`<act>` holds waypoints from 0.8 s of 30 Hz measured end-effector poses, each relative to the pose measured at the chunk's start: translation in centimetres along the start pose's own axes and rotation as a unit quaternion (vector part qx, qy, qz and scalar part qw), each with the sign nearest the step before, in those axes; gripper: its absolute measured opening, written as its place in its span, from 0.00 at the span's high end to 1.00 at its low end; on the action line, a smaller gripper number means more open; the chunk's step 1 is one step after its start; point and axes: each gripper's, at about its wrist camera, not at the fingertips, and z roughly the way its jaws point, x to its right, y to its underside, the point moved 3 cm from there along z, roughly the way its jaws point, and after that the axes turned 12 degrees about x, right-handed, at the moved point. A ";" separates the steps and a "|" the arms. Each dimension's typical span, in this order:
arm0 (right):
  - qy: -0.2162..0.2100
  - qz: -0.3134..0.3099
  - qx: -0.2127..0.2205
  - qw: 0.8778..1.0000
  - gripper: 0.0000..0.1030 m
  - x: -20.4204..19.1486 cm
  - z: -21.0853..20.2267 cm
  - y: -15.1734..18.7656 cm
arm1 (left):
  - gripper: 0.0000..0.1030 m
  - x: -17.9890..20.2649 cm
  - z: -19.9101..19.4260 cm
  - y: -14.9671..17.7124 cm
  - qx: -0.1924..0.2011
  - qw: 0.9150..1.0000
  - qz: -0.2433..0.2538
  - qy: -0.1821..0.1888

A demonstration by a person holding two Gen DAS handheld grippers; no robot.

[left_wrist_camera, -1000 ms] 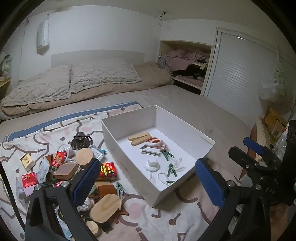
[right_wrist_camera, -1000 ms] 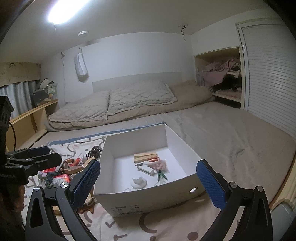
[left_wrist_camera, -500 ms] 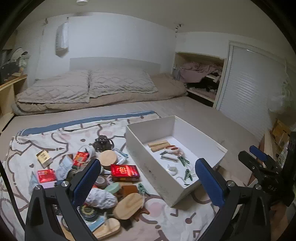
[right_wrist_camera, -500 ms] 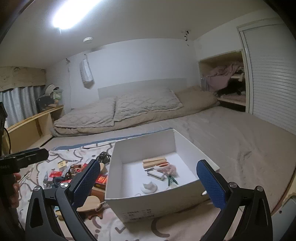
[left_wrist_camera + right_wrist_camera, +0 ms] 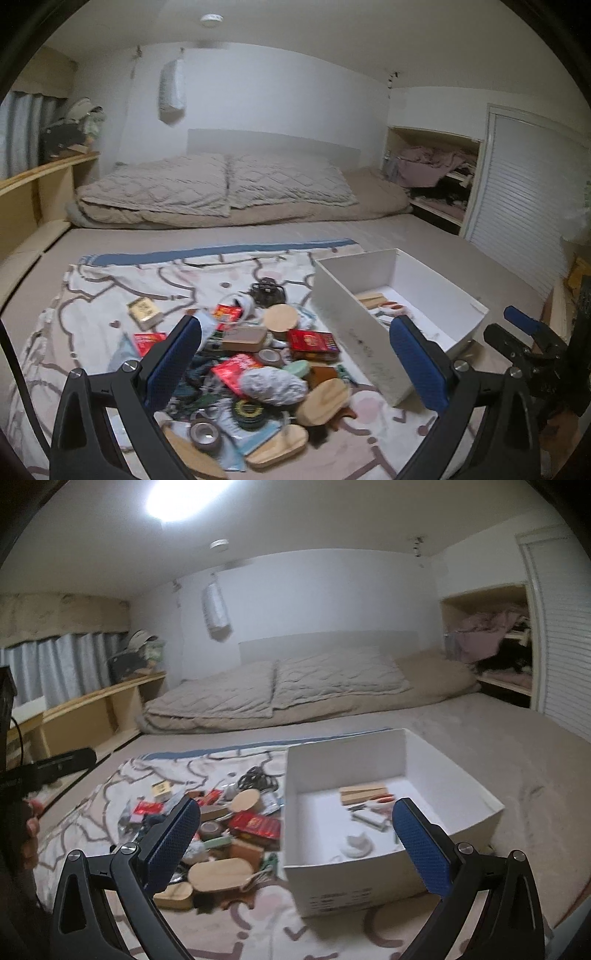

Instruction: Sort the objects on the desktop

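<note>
While spread wide, both claws (left [image 5: 295,363], right [image 5: 297,843]) empty.

walls white | bed [image 5: 480,738] beige | curtains [image 5: 62,664] grey | ceiling light [image 5: 177,494] on

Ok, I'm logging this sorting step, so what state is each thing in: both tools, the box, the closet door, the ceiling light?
left tool: open, holding nothing, above the clutter pile
right tool: open, holding nothing
white box: lidless, upright, a few items inside
red packet: lying flat in the pile
grey tape roll: lying flat
slatted closet door: shut
ceiling light: on
</note>
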 end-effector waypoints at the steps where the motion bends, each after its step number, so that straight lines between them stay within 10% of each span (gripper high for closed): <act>1: -0.005 -0.006 -0.001 1.000 0.00 -0.6 0.1 0.2 | 0.00 -0.4 -0.2 0.1 0.003 1.000 0.000 -0.005; 24: -0.060 -0.027 0.026 0.997 0.00 -7.4 1.3 4.9 | 0.00 -7.8 -4.1 3.9 0.052 0.993 -0.019 -0.101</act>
